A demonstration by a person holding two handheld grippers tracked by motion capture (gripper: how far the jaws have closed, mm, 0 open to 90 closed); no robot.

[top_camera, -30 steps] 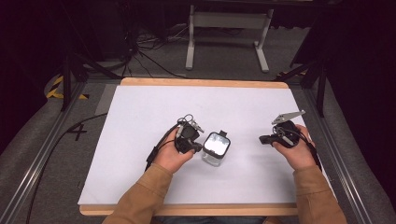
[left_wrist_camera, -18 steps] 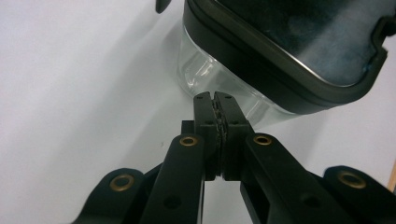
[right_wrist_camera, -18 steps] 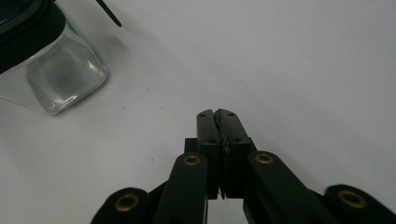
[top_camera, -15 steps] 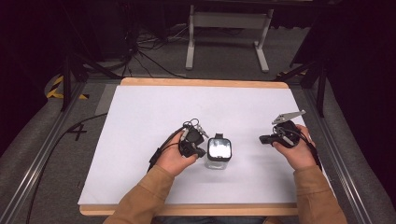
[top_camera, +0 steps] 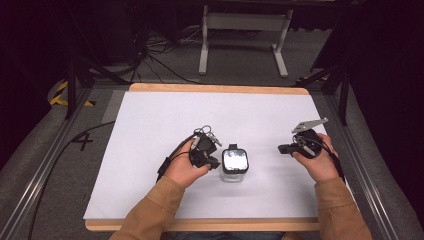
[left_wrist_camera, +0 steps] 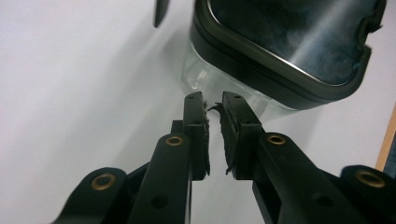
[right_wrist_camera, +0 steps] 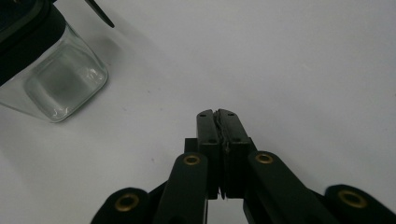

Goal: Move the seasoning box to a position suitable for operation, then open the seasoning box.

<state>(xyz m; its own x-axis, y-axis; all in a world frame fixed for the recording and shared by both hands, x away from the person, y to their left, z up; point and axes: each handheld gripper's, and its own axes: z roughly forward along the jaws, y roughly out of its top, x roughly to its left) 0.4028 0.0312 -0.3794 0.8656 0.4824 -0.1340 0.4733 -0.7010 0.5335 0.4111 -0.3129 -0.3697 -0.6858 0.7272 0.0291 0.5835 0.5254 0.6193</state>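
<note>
At the bottom of the high view two tan sleeves (top_camera: 150,215) came in over the table's wooden near edge (top_camera: 200,225). Just above them, at lower centre, the left gripper (top_camera: 216,163) sat in its hand just beside a clear glass container (top_camera: 234,162) with a dark lid — whether it touched the glass could not be told. In the left gripper view its jaws stood a narrow gap apart with nothing between them, the tips close under the container's lid rim.

The right gripper (top_camera: 281,148) lay well apart at centre right, its jaws pressed together on nothing — bare white mat (top_camera: 165,120) in front of it.

Beyond the table, at the top of the frame, stood a grey metal stand (top_camera: 243,35), with black cables (top_camera: 150,55) tangled at upper left.
</note>
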